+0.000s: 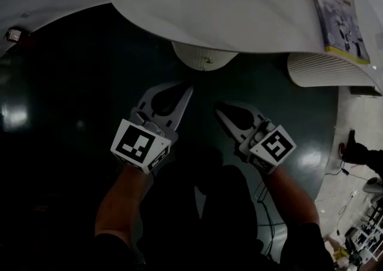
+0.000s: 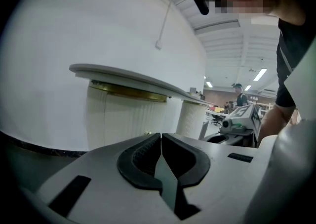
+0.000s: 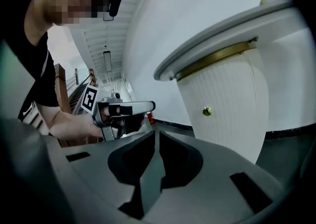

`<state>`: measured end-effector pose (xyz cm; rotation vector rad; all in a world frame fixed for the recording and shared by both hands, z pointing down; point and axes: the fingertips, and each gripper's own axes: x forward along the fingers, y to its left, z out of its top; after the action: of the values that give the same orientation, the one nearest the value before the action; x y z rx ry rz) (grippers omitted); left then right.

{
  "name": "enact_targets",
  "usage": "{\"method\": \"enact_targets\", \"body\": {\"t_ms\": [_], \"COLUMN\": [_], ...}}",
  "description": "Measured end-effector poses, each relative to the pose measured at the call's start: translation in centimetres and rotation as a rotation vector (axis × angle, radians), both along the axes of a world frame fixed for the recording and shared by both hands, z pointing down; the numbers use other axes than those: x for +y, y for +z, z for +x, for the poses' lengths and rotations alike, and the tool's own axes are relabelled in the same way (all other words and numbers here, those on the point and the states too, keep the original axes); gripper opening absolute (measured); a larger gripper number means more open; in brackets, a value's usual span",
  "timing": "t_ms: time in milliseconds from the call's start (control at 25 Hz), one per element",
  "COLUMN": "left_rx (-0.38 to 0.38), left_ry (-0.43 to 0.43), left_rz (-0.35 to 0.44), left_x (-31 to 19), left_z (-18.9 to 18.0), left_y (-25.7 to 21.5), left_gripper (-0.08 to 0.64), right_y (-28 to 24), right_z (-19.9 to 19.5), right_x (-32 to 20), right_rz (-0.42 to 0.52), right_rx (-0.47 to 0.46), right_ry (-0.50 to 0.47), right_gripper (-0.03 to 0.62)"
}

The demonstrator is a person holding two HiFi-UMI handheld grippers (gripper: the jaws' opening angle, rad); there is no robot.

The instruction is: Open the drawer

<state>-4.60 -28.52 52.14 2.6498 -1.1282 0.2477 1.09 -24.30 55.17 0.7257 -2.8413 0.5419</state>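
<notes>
The drawer front is a white ribbed, rounded unit (image 1: 203, 55) under the white tabletop (image 1: 227, 0), with a small brass knob (image 1: 209, 60). In the right gripper view the knob (image 3: 207, 112) sits up and to the right of my right gripper (image 3: 157, 133), some way off. The left gripper view shows the ribbed front (image 2: 123, 119) with the knob (image 2: 146, 132) just past my left gripper (image 2: 161, 136). Both grippers are shut and hold nothing. From above, the left gripper (image 1: 190, 89) and right gripper (image 1: 218, 108) point side by side at the unit, short of it.
A yellow-edged booklet (image 1: 338, 9) lies on the tabletop at the right. A second ribbed unit (image 1: 323, 69) stands under the table's right side. Dark glossy floor (image 1: 72, 114) lies below, with cables (image 1: 344, 171) at the right. A brass band (image 3: 217, 57) runs under the tabletop.
</notes>
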Motion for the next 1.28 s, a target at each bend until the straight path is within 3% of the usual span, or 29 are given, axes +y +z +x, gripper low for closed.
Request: {"method": "enact_targets", "body": {"t_ms": [320,440,640,840,1080,1280], "left_rx": [-0.019,-0.04,-0.033,-0.053,-0.045,-0.03], "left_ry": [0.009,0.011,0.005,0.016,0.055,0.059], "left_rz": [0.039,0.061,0.136,0.158,0.122,0.025], "left_x": [-5.3,-6.7,-10.0,-11.7,-11.0,-10.9], "left_z": [0.5,0.1,0.9,1.9,2.5,2.5], "left_y": [6.6,8.6,9.6,11.0,15.8,20.4], "left_gripper": [0.02,0.078,0.094,0.094,0.094,0.094], "right_y": [7.9,10.9,16.8,20.4,22.6,24.4], "right_z": [0.9,1.1,1.8,0.9,1.0,0.7], "right_x": [-6.5,-8.7,-12.1,-14.2,-15.1,-15.9], "right_rz": [0.051,0.072,0.071,0.1,0.159,0.201], "right_rx": [0.053,0.089,0.139,0.17,0.19,0.254], "right_ry": [0.041,0.059,0.065,0.037,0.03,0.011], "right_gripper": [0.018,0.018,0.018,0.019,0.026,0.038]}}
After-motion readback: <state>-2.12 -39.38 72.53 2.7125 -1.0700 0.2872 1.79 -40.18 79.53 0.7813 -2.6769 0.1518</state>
